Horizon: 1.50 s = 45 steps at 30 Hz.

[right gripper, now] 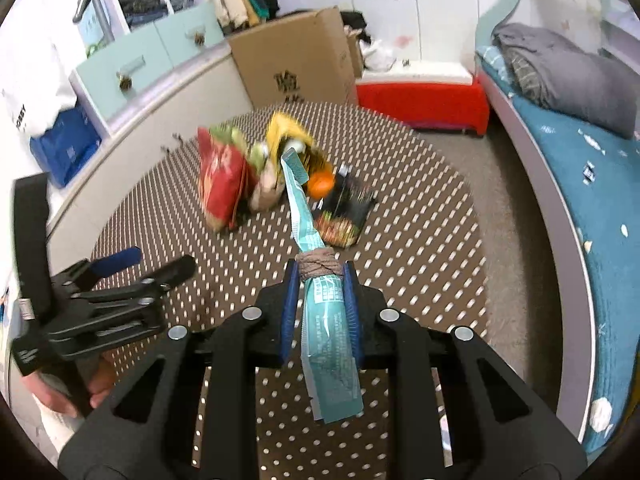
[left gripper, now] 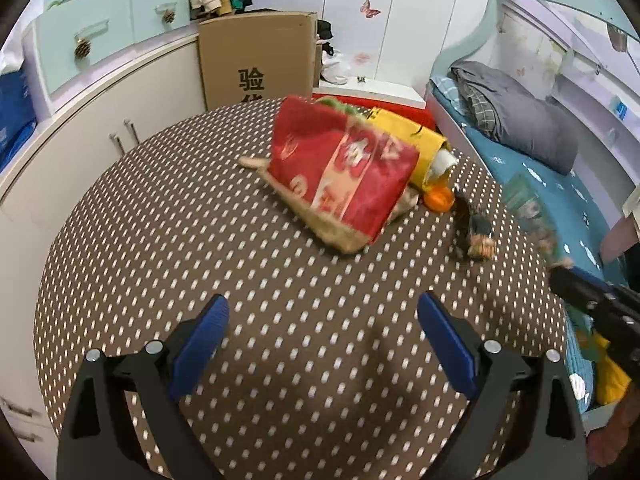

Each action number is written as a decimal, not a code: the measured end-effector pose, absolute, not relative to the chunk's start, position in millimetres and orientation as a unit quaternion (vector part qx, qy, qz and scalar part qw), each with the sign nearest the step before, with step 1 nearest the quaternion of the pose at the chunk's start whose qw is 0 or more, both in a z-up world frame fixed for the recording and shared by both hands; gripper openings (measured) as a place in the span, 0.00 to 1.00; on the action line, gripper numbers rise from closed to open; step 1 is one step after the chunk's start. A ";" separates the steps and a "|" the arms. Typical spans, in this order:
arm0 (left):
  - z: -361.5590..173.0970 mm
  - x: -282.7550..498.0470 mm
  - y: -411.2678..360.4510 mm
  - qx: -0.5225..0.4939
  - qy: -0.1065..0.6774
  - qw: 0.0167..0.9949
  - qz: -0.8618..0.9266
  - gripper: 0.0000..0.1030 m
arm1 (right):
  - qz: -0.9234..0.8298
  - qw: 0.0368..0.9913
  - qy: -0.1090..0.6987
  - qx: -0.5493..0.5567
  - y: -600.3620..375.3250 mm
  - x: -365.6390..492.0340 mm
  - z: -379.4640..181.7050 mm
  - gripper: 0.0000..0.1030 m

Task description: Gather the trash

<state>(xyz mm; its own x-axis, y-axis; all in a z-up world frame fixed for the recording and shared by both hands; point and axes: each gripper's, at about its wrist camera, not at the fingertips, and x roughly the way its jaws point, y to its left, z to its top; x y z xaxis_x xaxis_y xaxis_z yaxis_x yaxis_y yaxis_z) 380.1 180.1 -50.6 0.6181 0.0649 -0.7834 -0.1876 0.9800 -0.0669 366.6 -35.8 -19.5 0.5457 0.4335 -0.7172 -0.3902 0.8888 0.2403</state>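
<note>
Above the dotted table (right gripper: 400, 240), my right gripper (right gripper: 322, 280) clamps the teal wrapper (right gripper: 328, 320), my left gripper (left gripper: 322, 320) hangs wide and empty, so pickup is done; next I need a bin, none visible

Left wrist view looking steeply down over the dotted round table (left gripper: 160, 240) from its near edge, right wrist view angled down from the table's right side, closer in, both facing the red bag (left gripper: 340, 168) (right gripper: 220, 184), cardboard box (left gripper: 256, 60) (right gripper: 296, 64), bed (left gripper: 520, 152) (right gripper: 560, 140)
</note>
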 end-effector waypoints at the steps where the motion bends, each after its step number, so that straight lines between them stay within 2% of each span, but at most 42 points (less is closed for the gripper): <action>1: -50.0 387.5 178.8 -0.069 0.432 0.896 0.073 0.90 | 0.233 0.881 0.412 0.028 -37.8 369.0 -16.8 0.21; 9: -52.8 455.7 169.8 -0.047 0.450 0.886 0.102 0.90 | 0.188 0.894 0.405 0.024 -42.7 417.1 -14.7 0.21; 15: -63.2 476.4 180.0 -0.083 0.458 0.879 0.104 0.90 | 0.176 0.890 0.421 0.022 -39.9 437.6 -30.4 0.21; 17: -63.2 469.2 186.5 -0.113 0.452 0.881 0.083 0.69 | 0.176 0.889 0.423 0.020 -39.3 440.0 -33.2 0.21; 18: -61.9 465.0 189.0 -0.115 0.448 0.883 0.080 0.67 | 0.177 0.888 0.424 0.020 -38.7 439.9 -34.2 0.21; 21: -52.7 443.0 196.8 -0.129 0.427 0.892 0.069 0.42 | 0.179 0.887 0.425 0.017 -38.2 437.7 -34.9 0.21; 25: -46.8 410.7 210.5 -0.164 0.420 0.891 0.045 0.22 | 0.181 0.888 0.423 0.013 -36.9 427.8 -31.4 0.21; 27: -44.3 388.0 216.3 -0.174 0.421 0.890 0.031 0.20 | 0.183 0.889 0.420 0.007 -35.6 419.4 -29.0 0.21; 36: -46.4 300.5 204.2 -0.109 0.459 0.881 -0.027 0.23 | 0.208 0.885 0.416 -0.003 -32.6 368.5 -23.8 0.21; 37: -47.6 294.6 200.9 -0.097 0.459 0.883 -0.032 0.34 | 0.213 0.883 0.418 -0.002 -33.1 361.8 -23.7 0.21; 38: -48.8 291.9 199.4 -0.092 0.456 0.884 -0.033 0.59 | 0.216 0.883 0.417 -0.003 -32.7 356.8 -23.2 0.21; 40: -50.8 298.6 197.2 -0.076 0.427 0.901 -0.017 0.79 | 0.216 0.883 0.417 -0.004 -32.9 348.0 -23.2 0.22; 44: -59.8 338.3 212.2 -0.097 0.401 0.911 0.022 0.78 | 0.210 0.880 0.426 -0.003 -28.6 348.7 -25.9 0.22; 45: -62.9 345.4 216.3 -0.108 0.402 0.909 0.029 0.75 | 0.208 0.879 0.429 -0.005 -27.1 350.1 -27.4 0.22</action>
<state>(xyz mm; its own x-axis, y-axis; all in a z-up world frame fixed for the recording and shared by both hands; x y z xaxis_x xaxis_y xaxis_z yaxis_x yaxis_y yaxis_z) 345.4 216.3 -62.9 0.6747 -0.0337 -0.7373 -0.1402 0.9749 -0.1728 350.1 -27.1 -27.4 0.5454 0.3613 -0.7563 -0.3691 0.9137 0.1702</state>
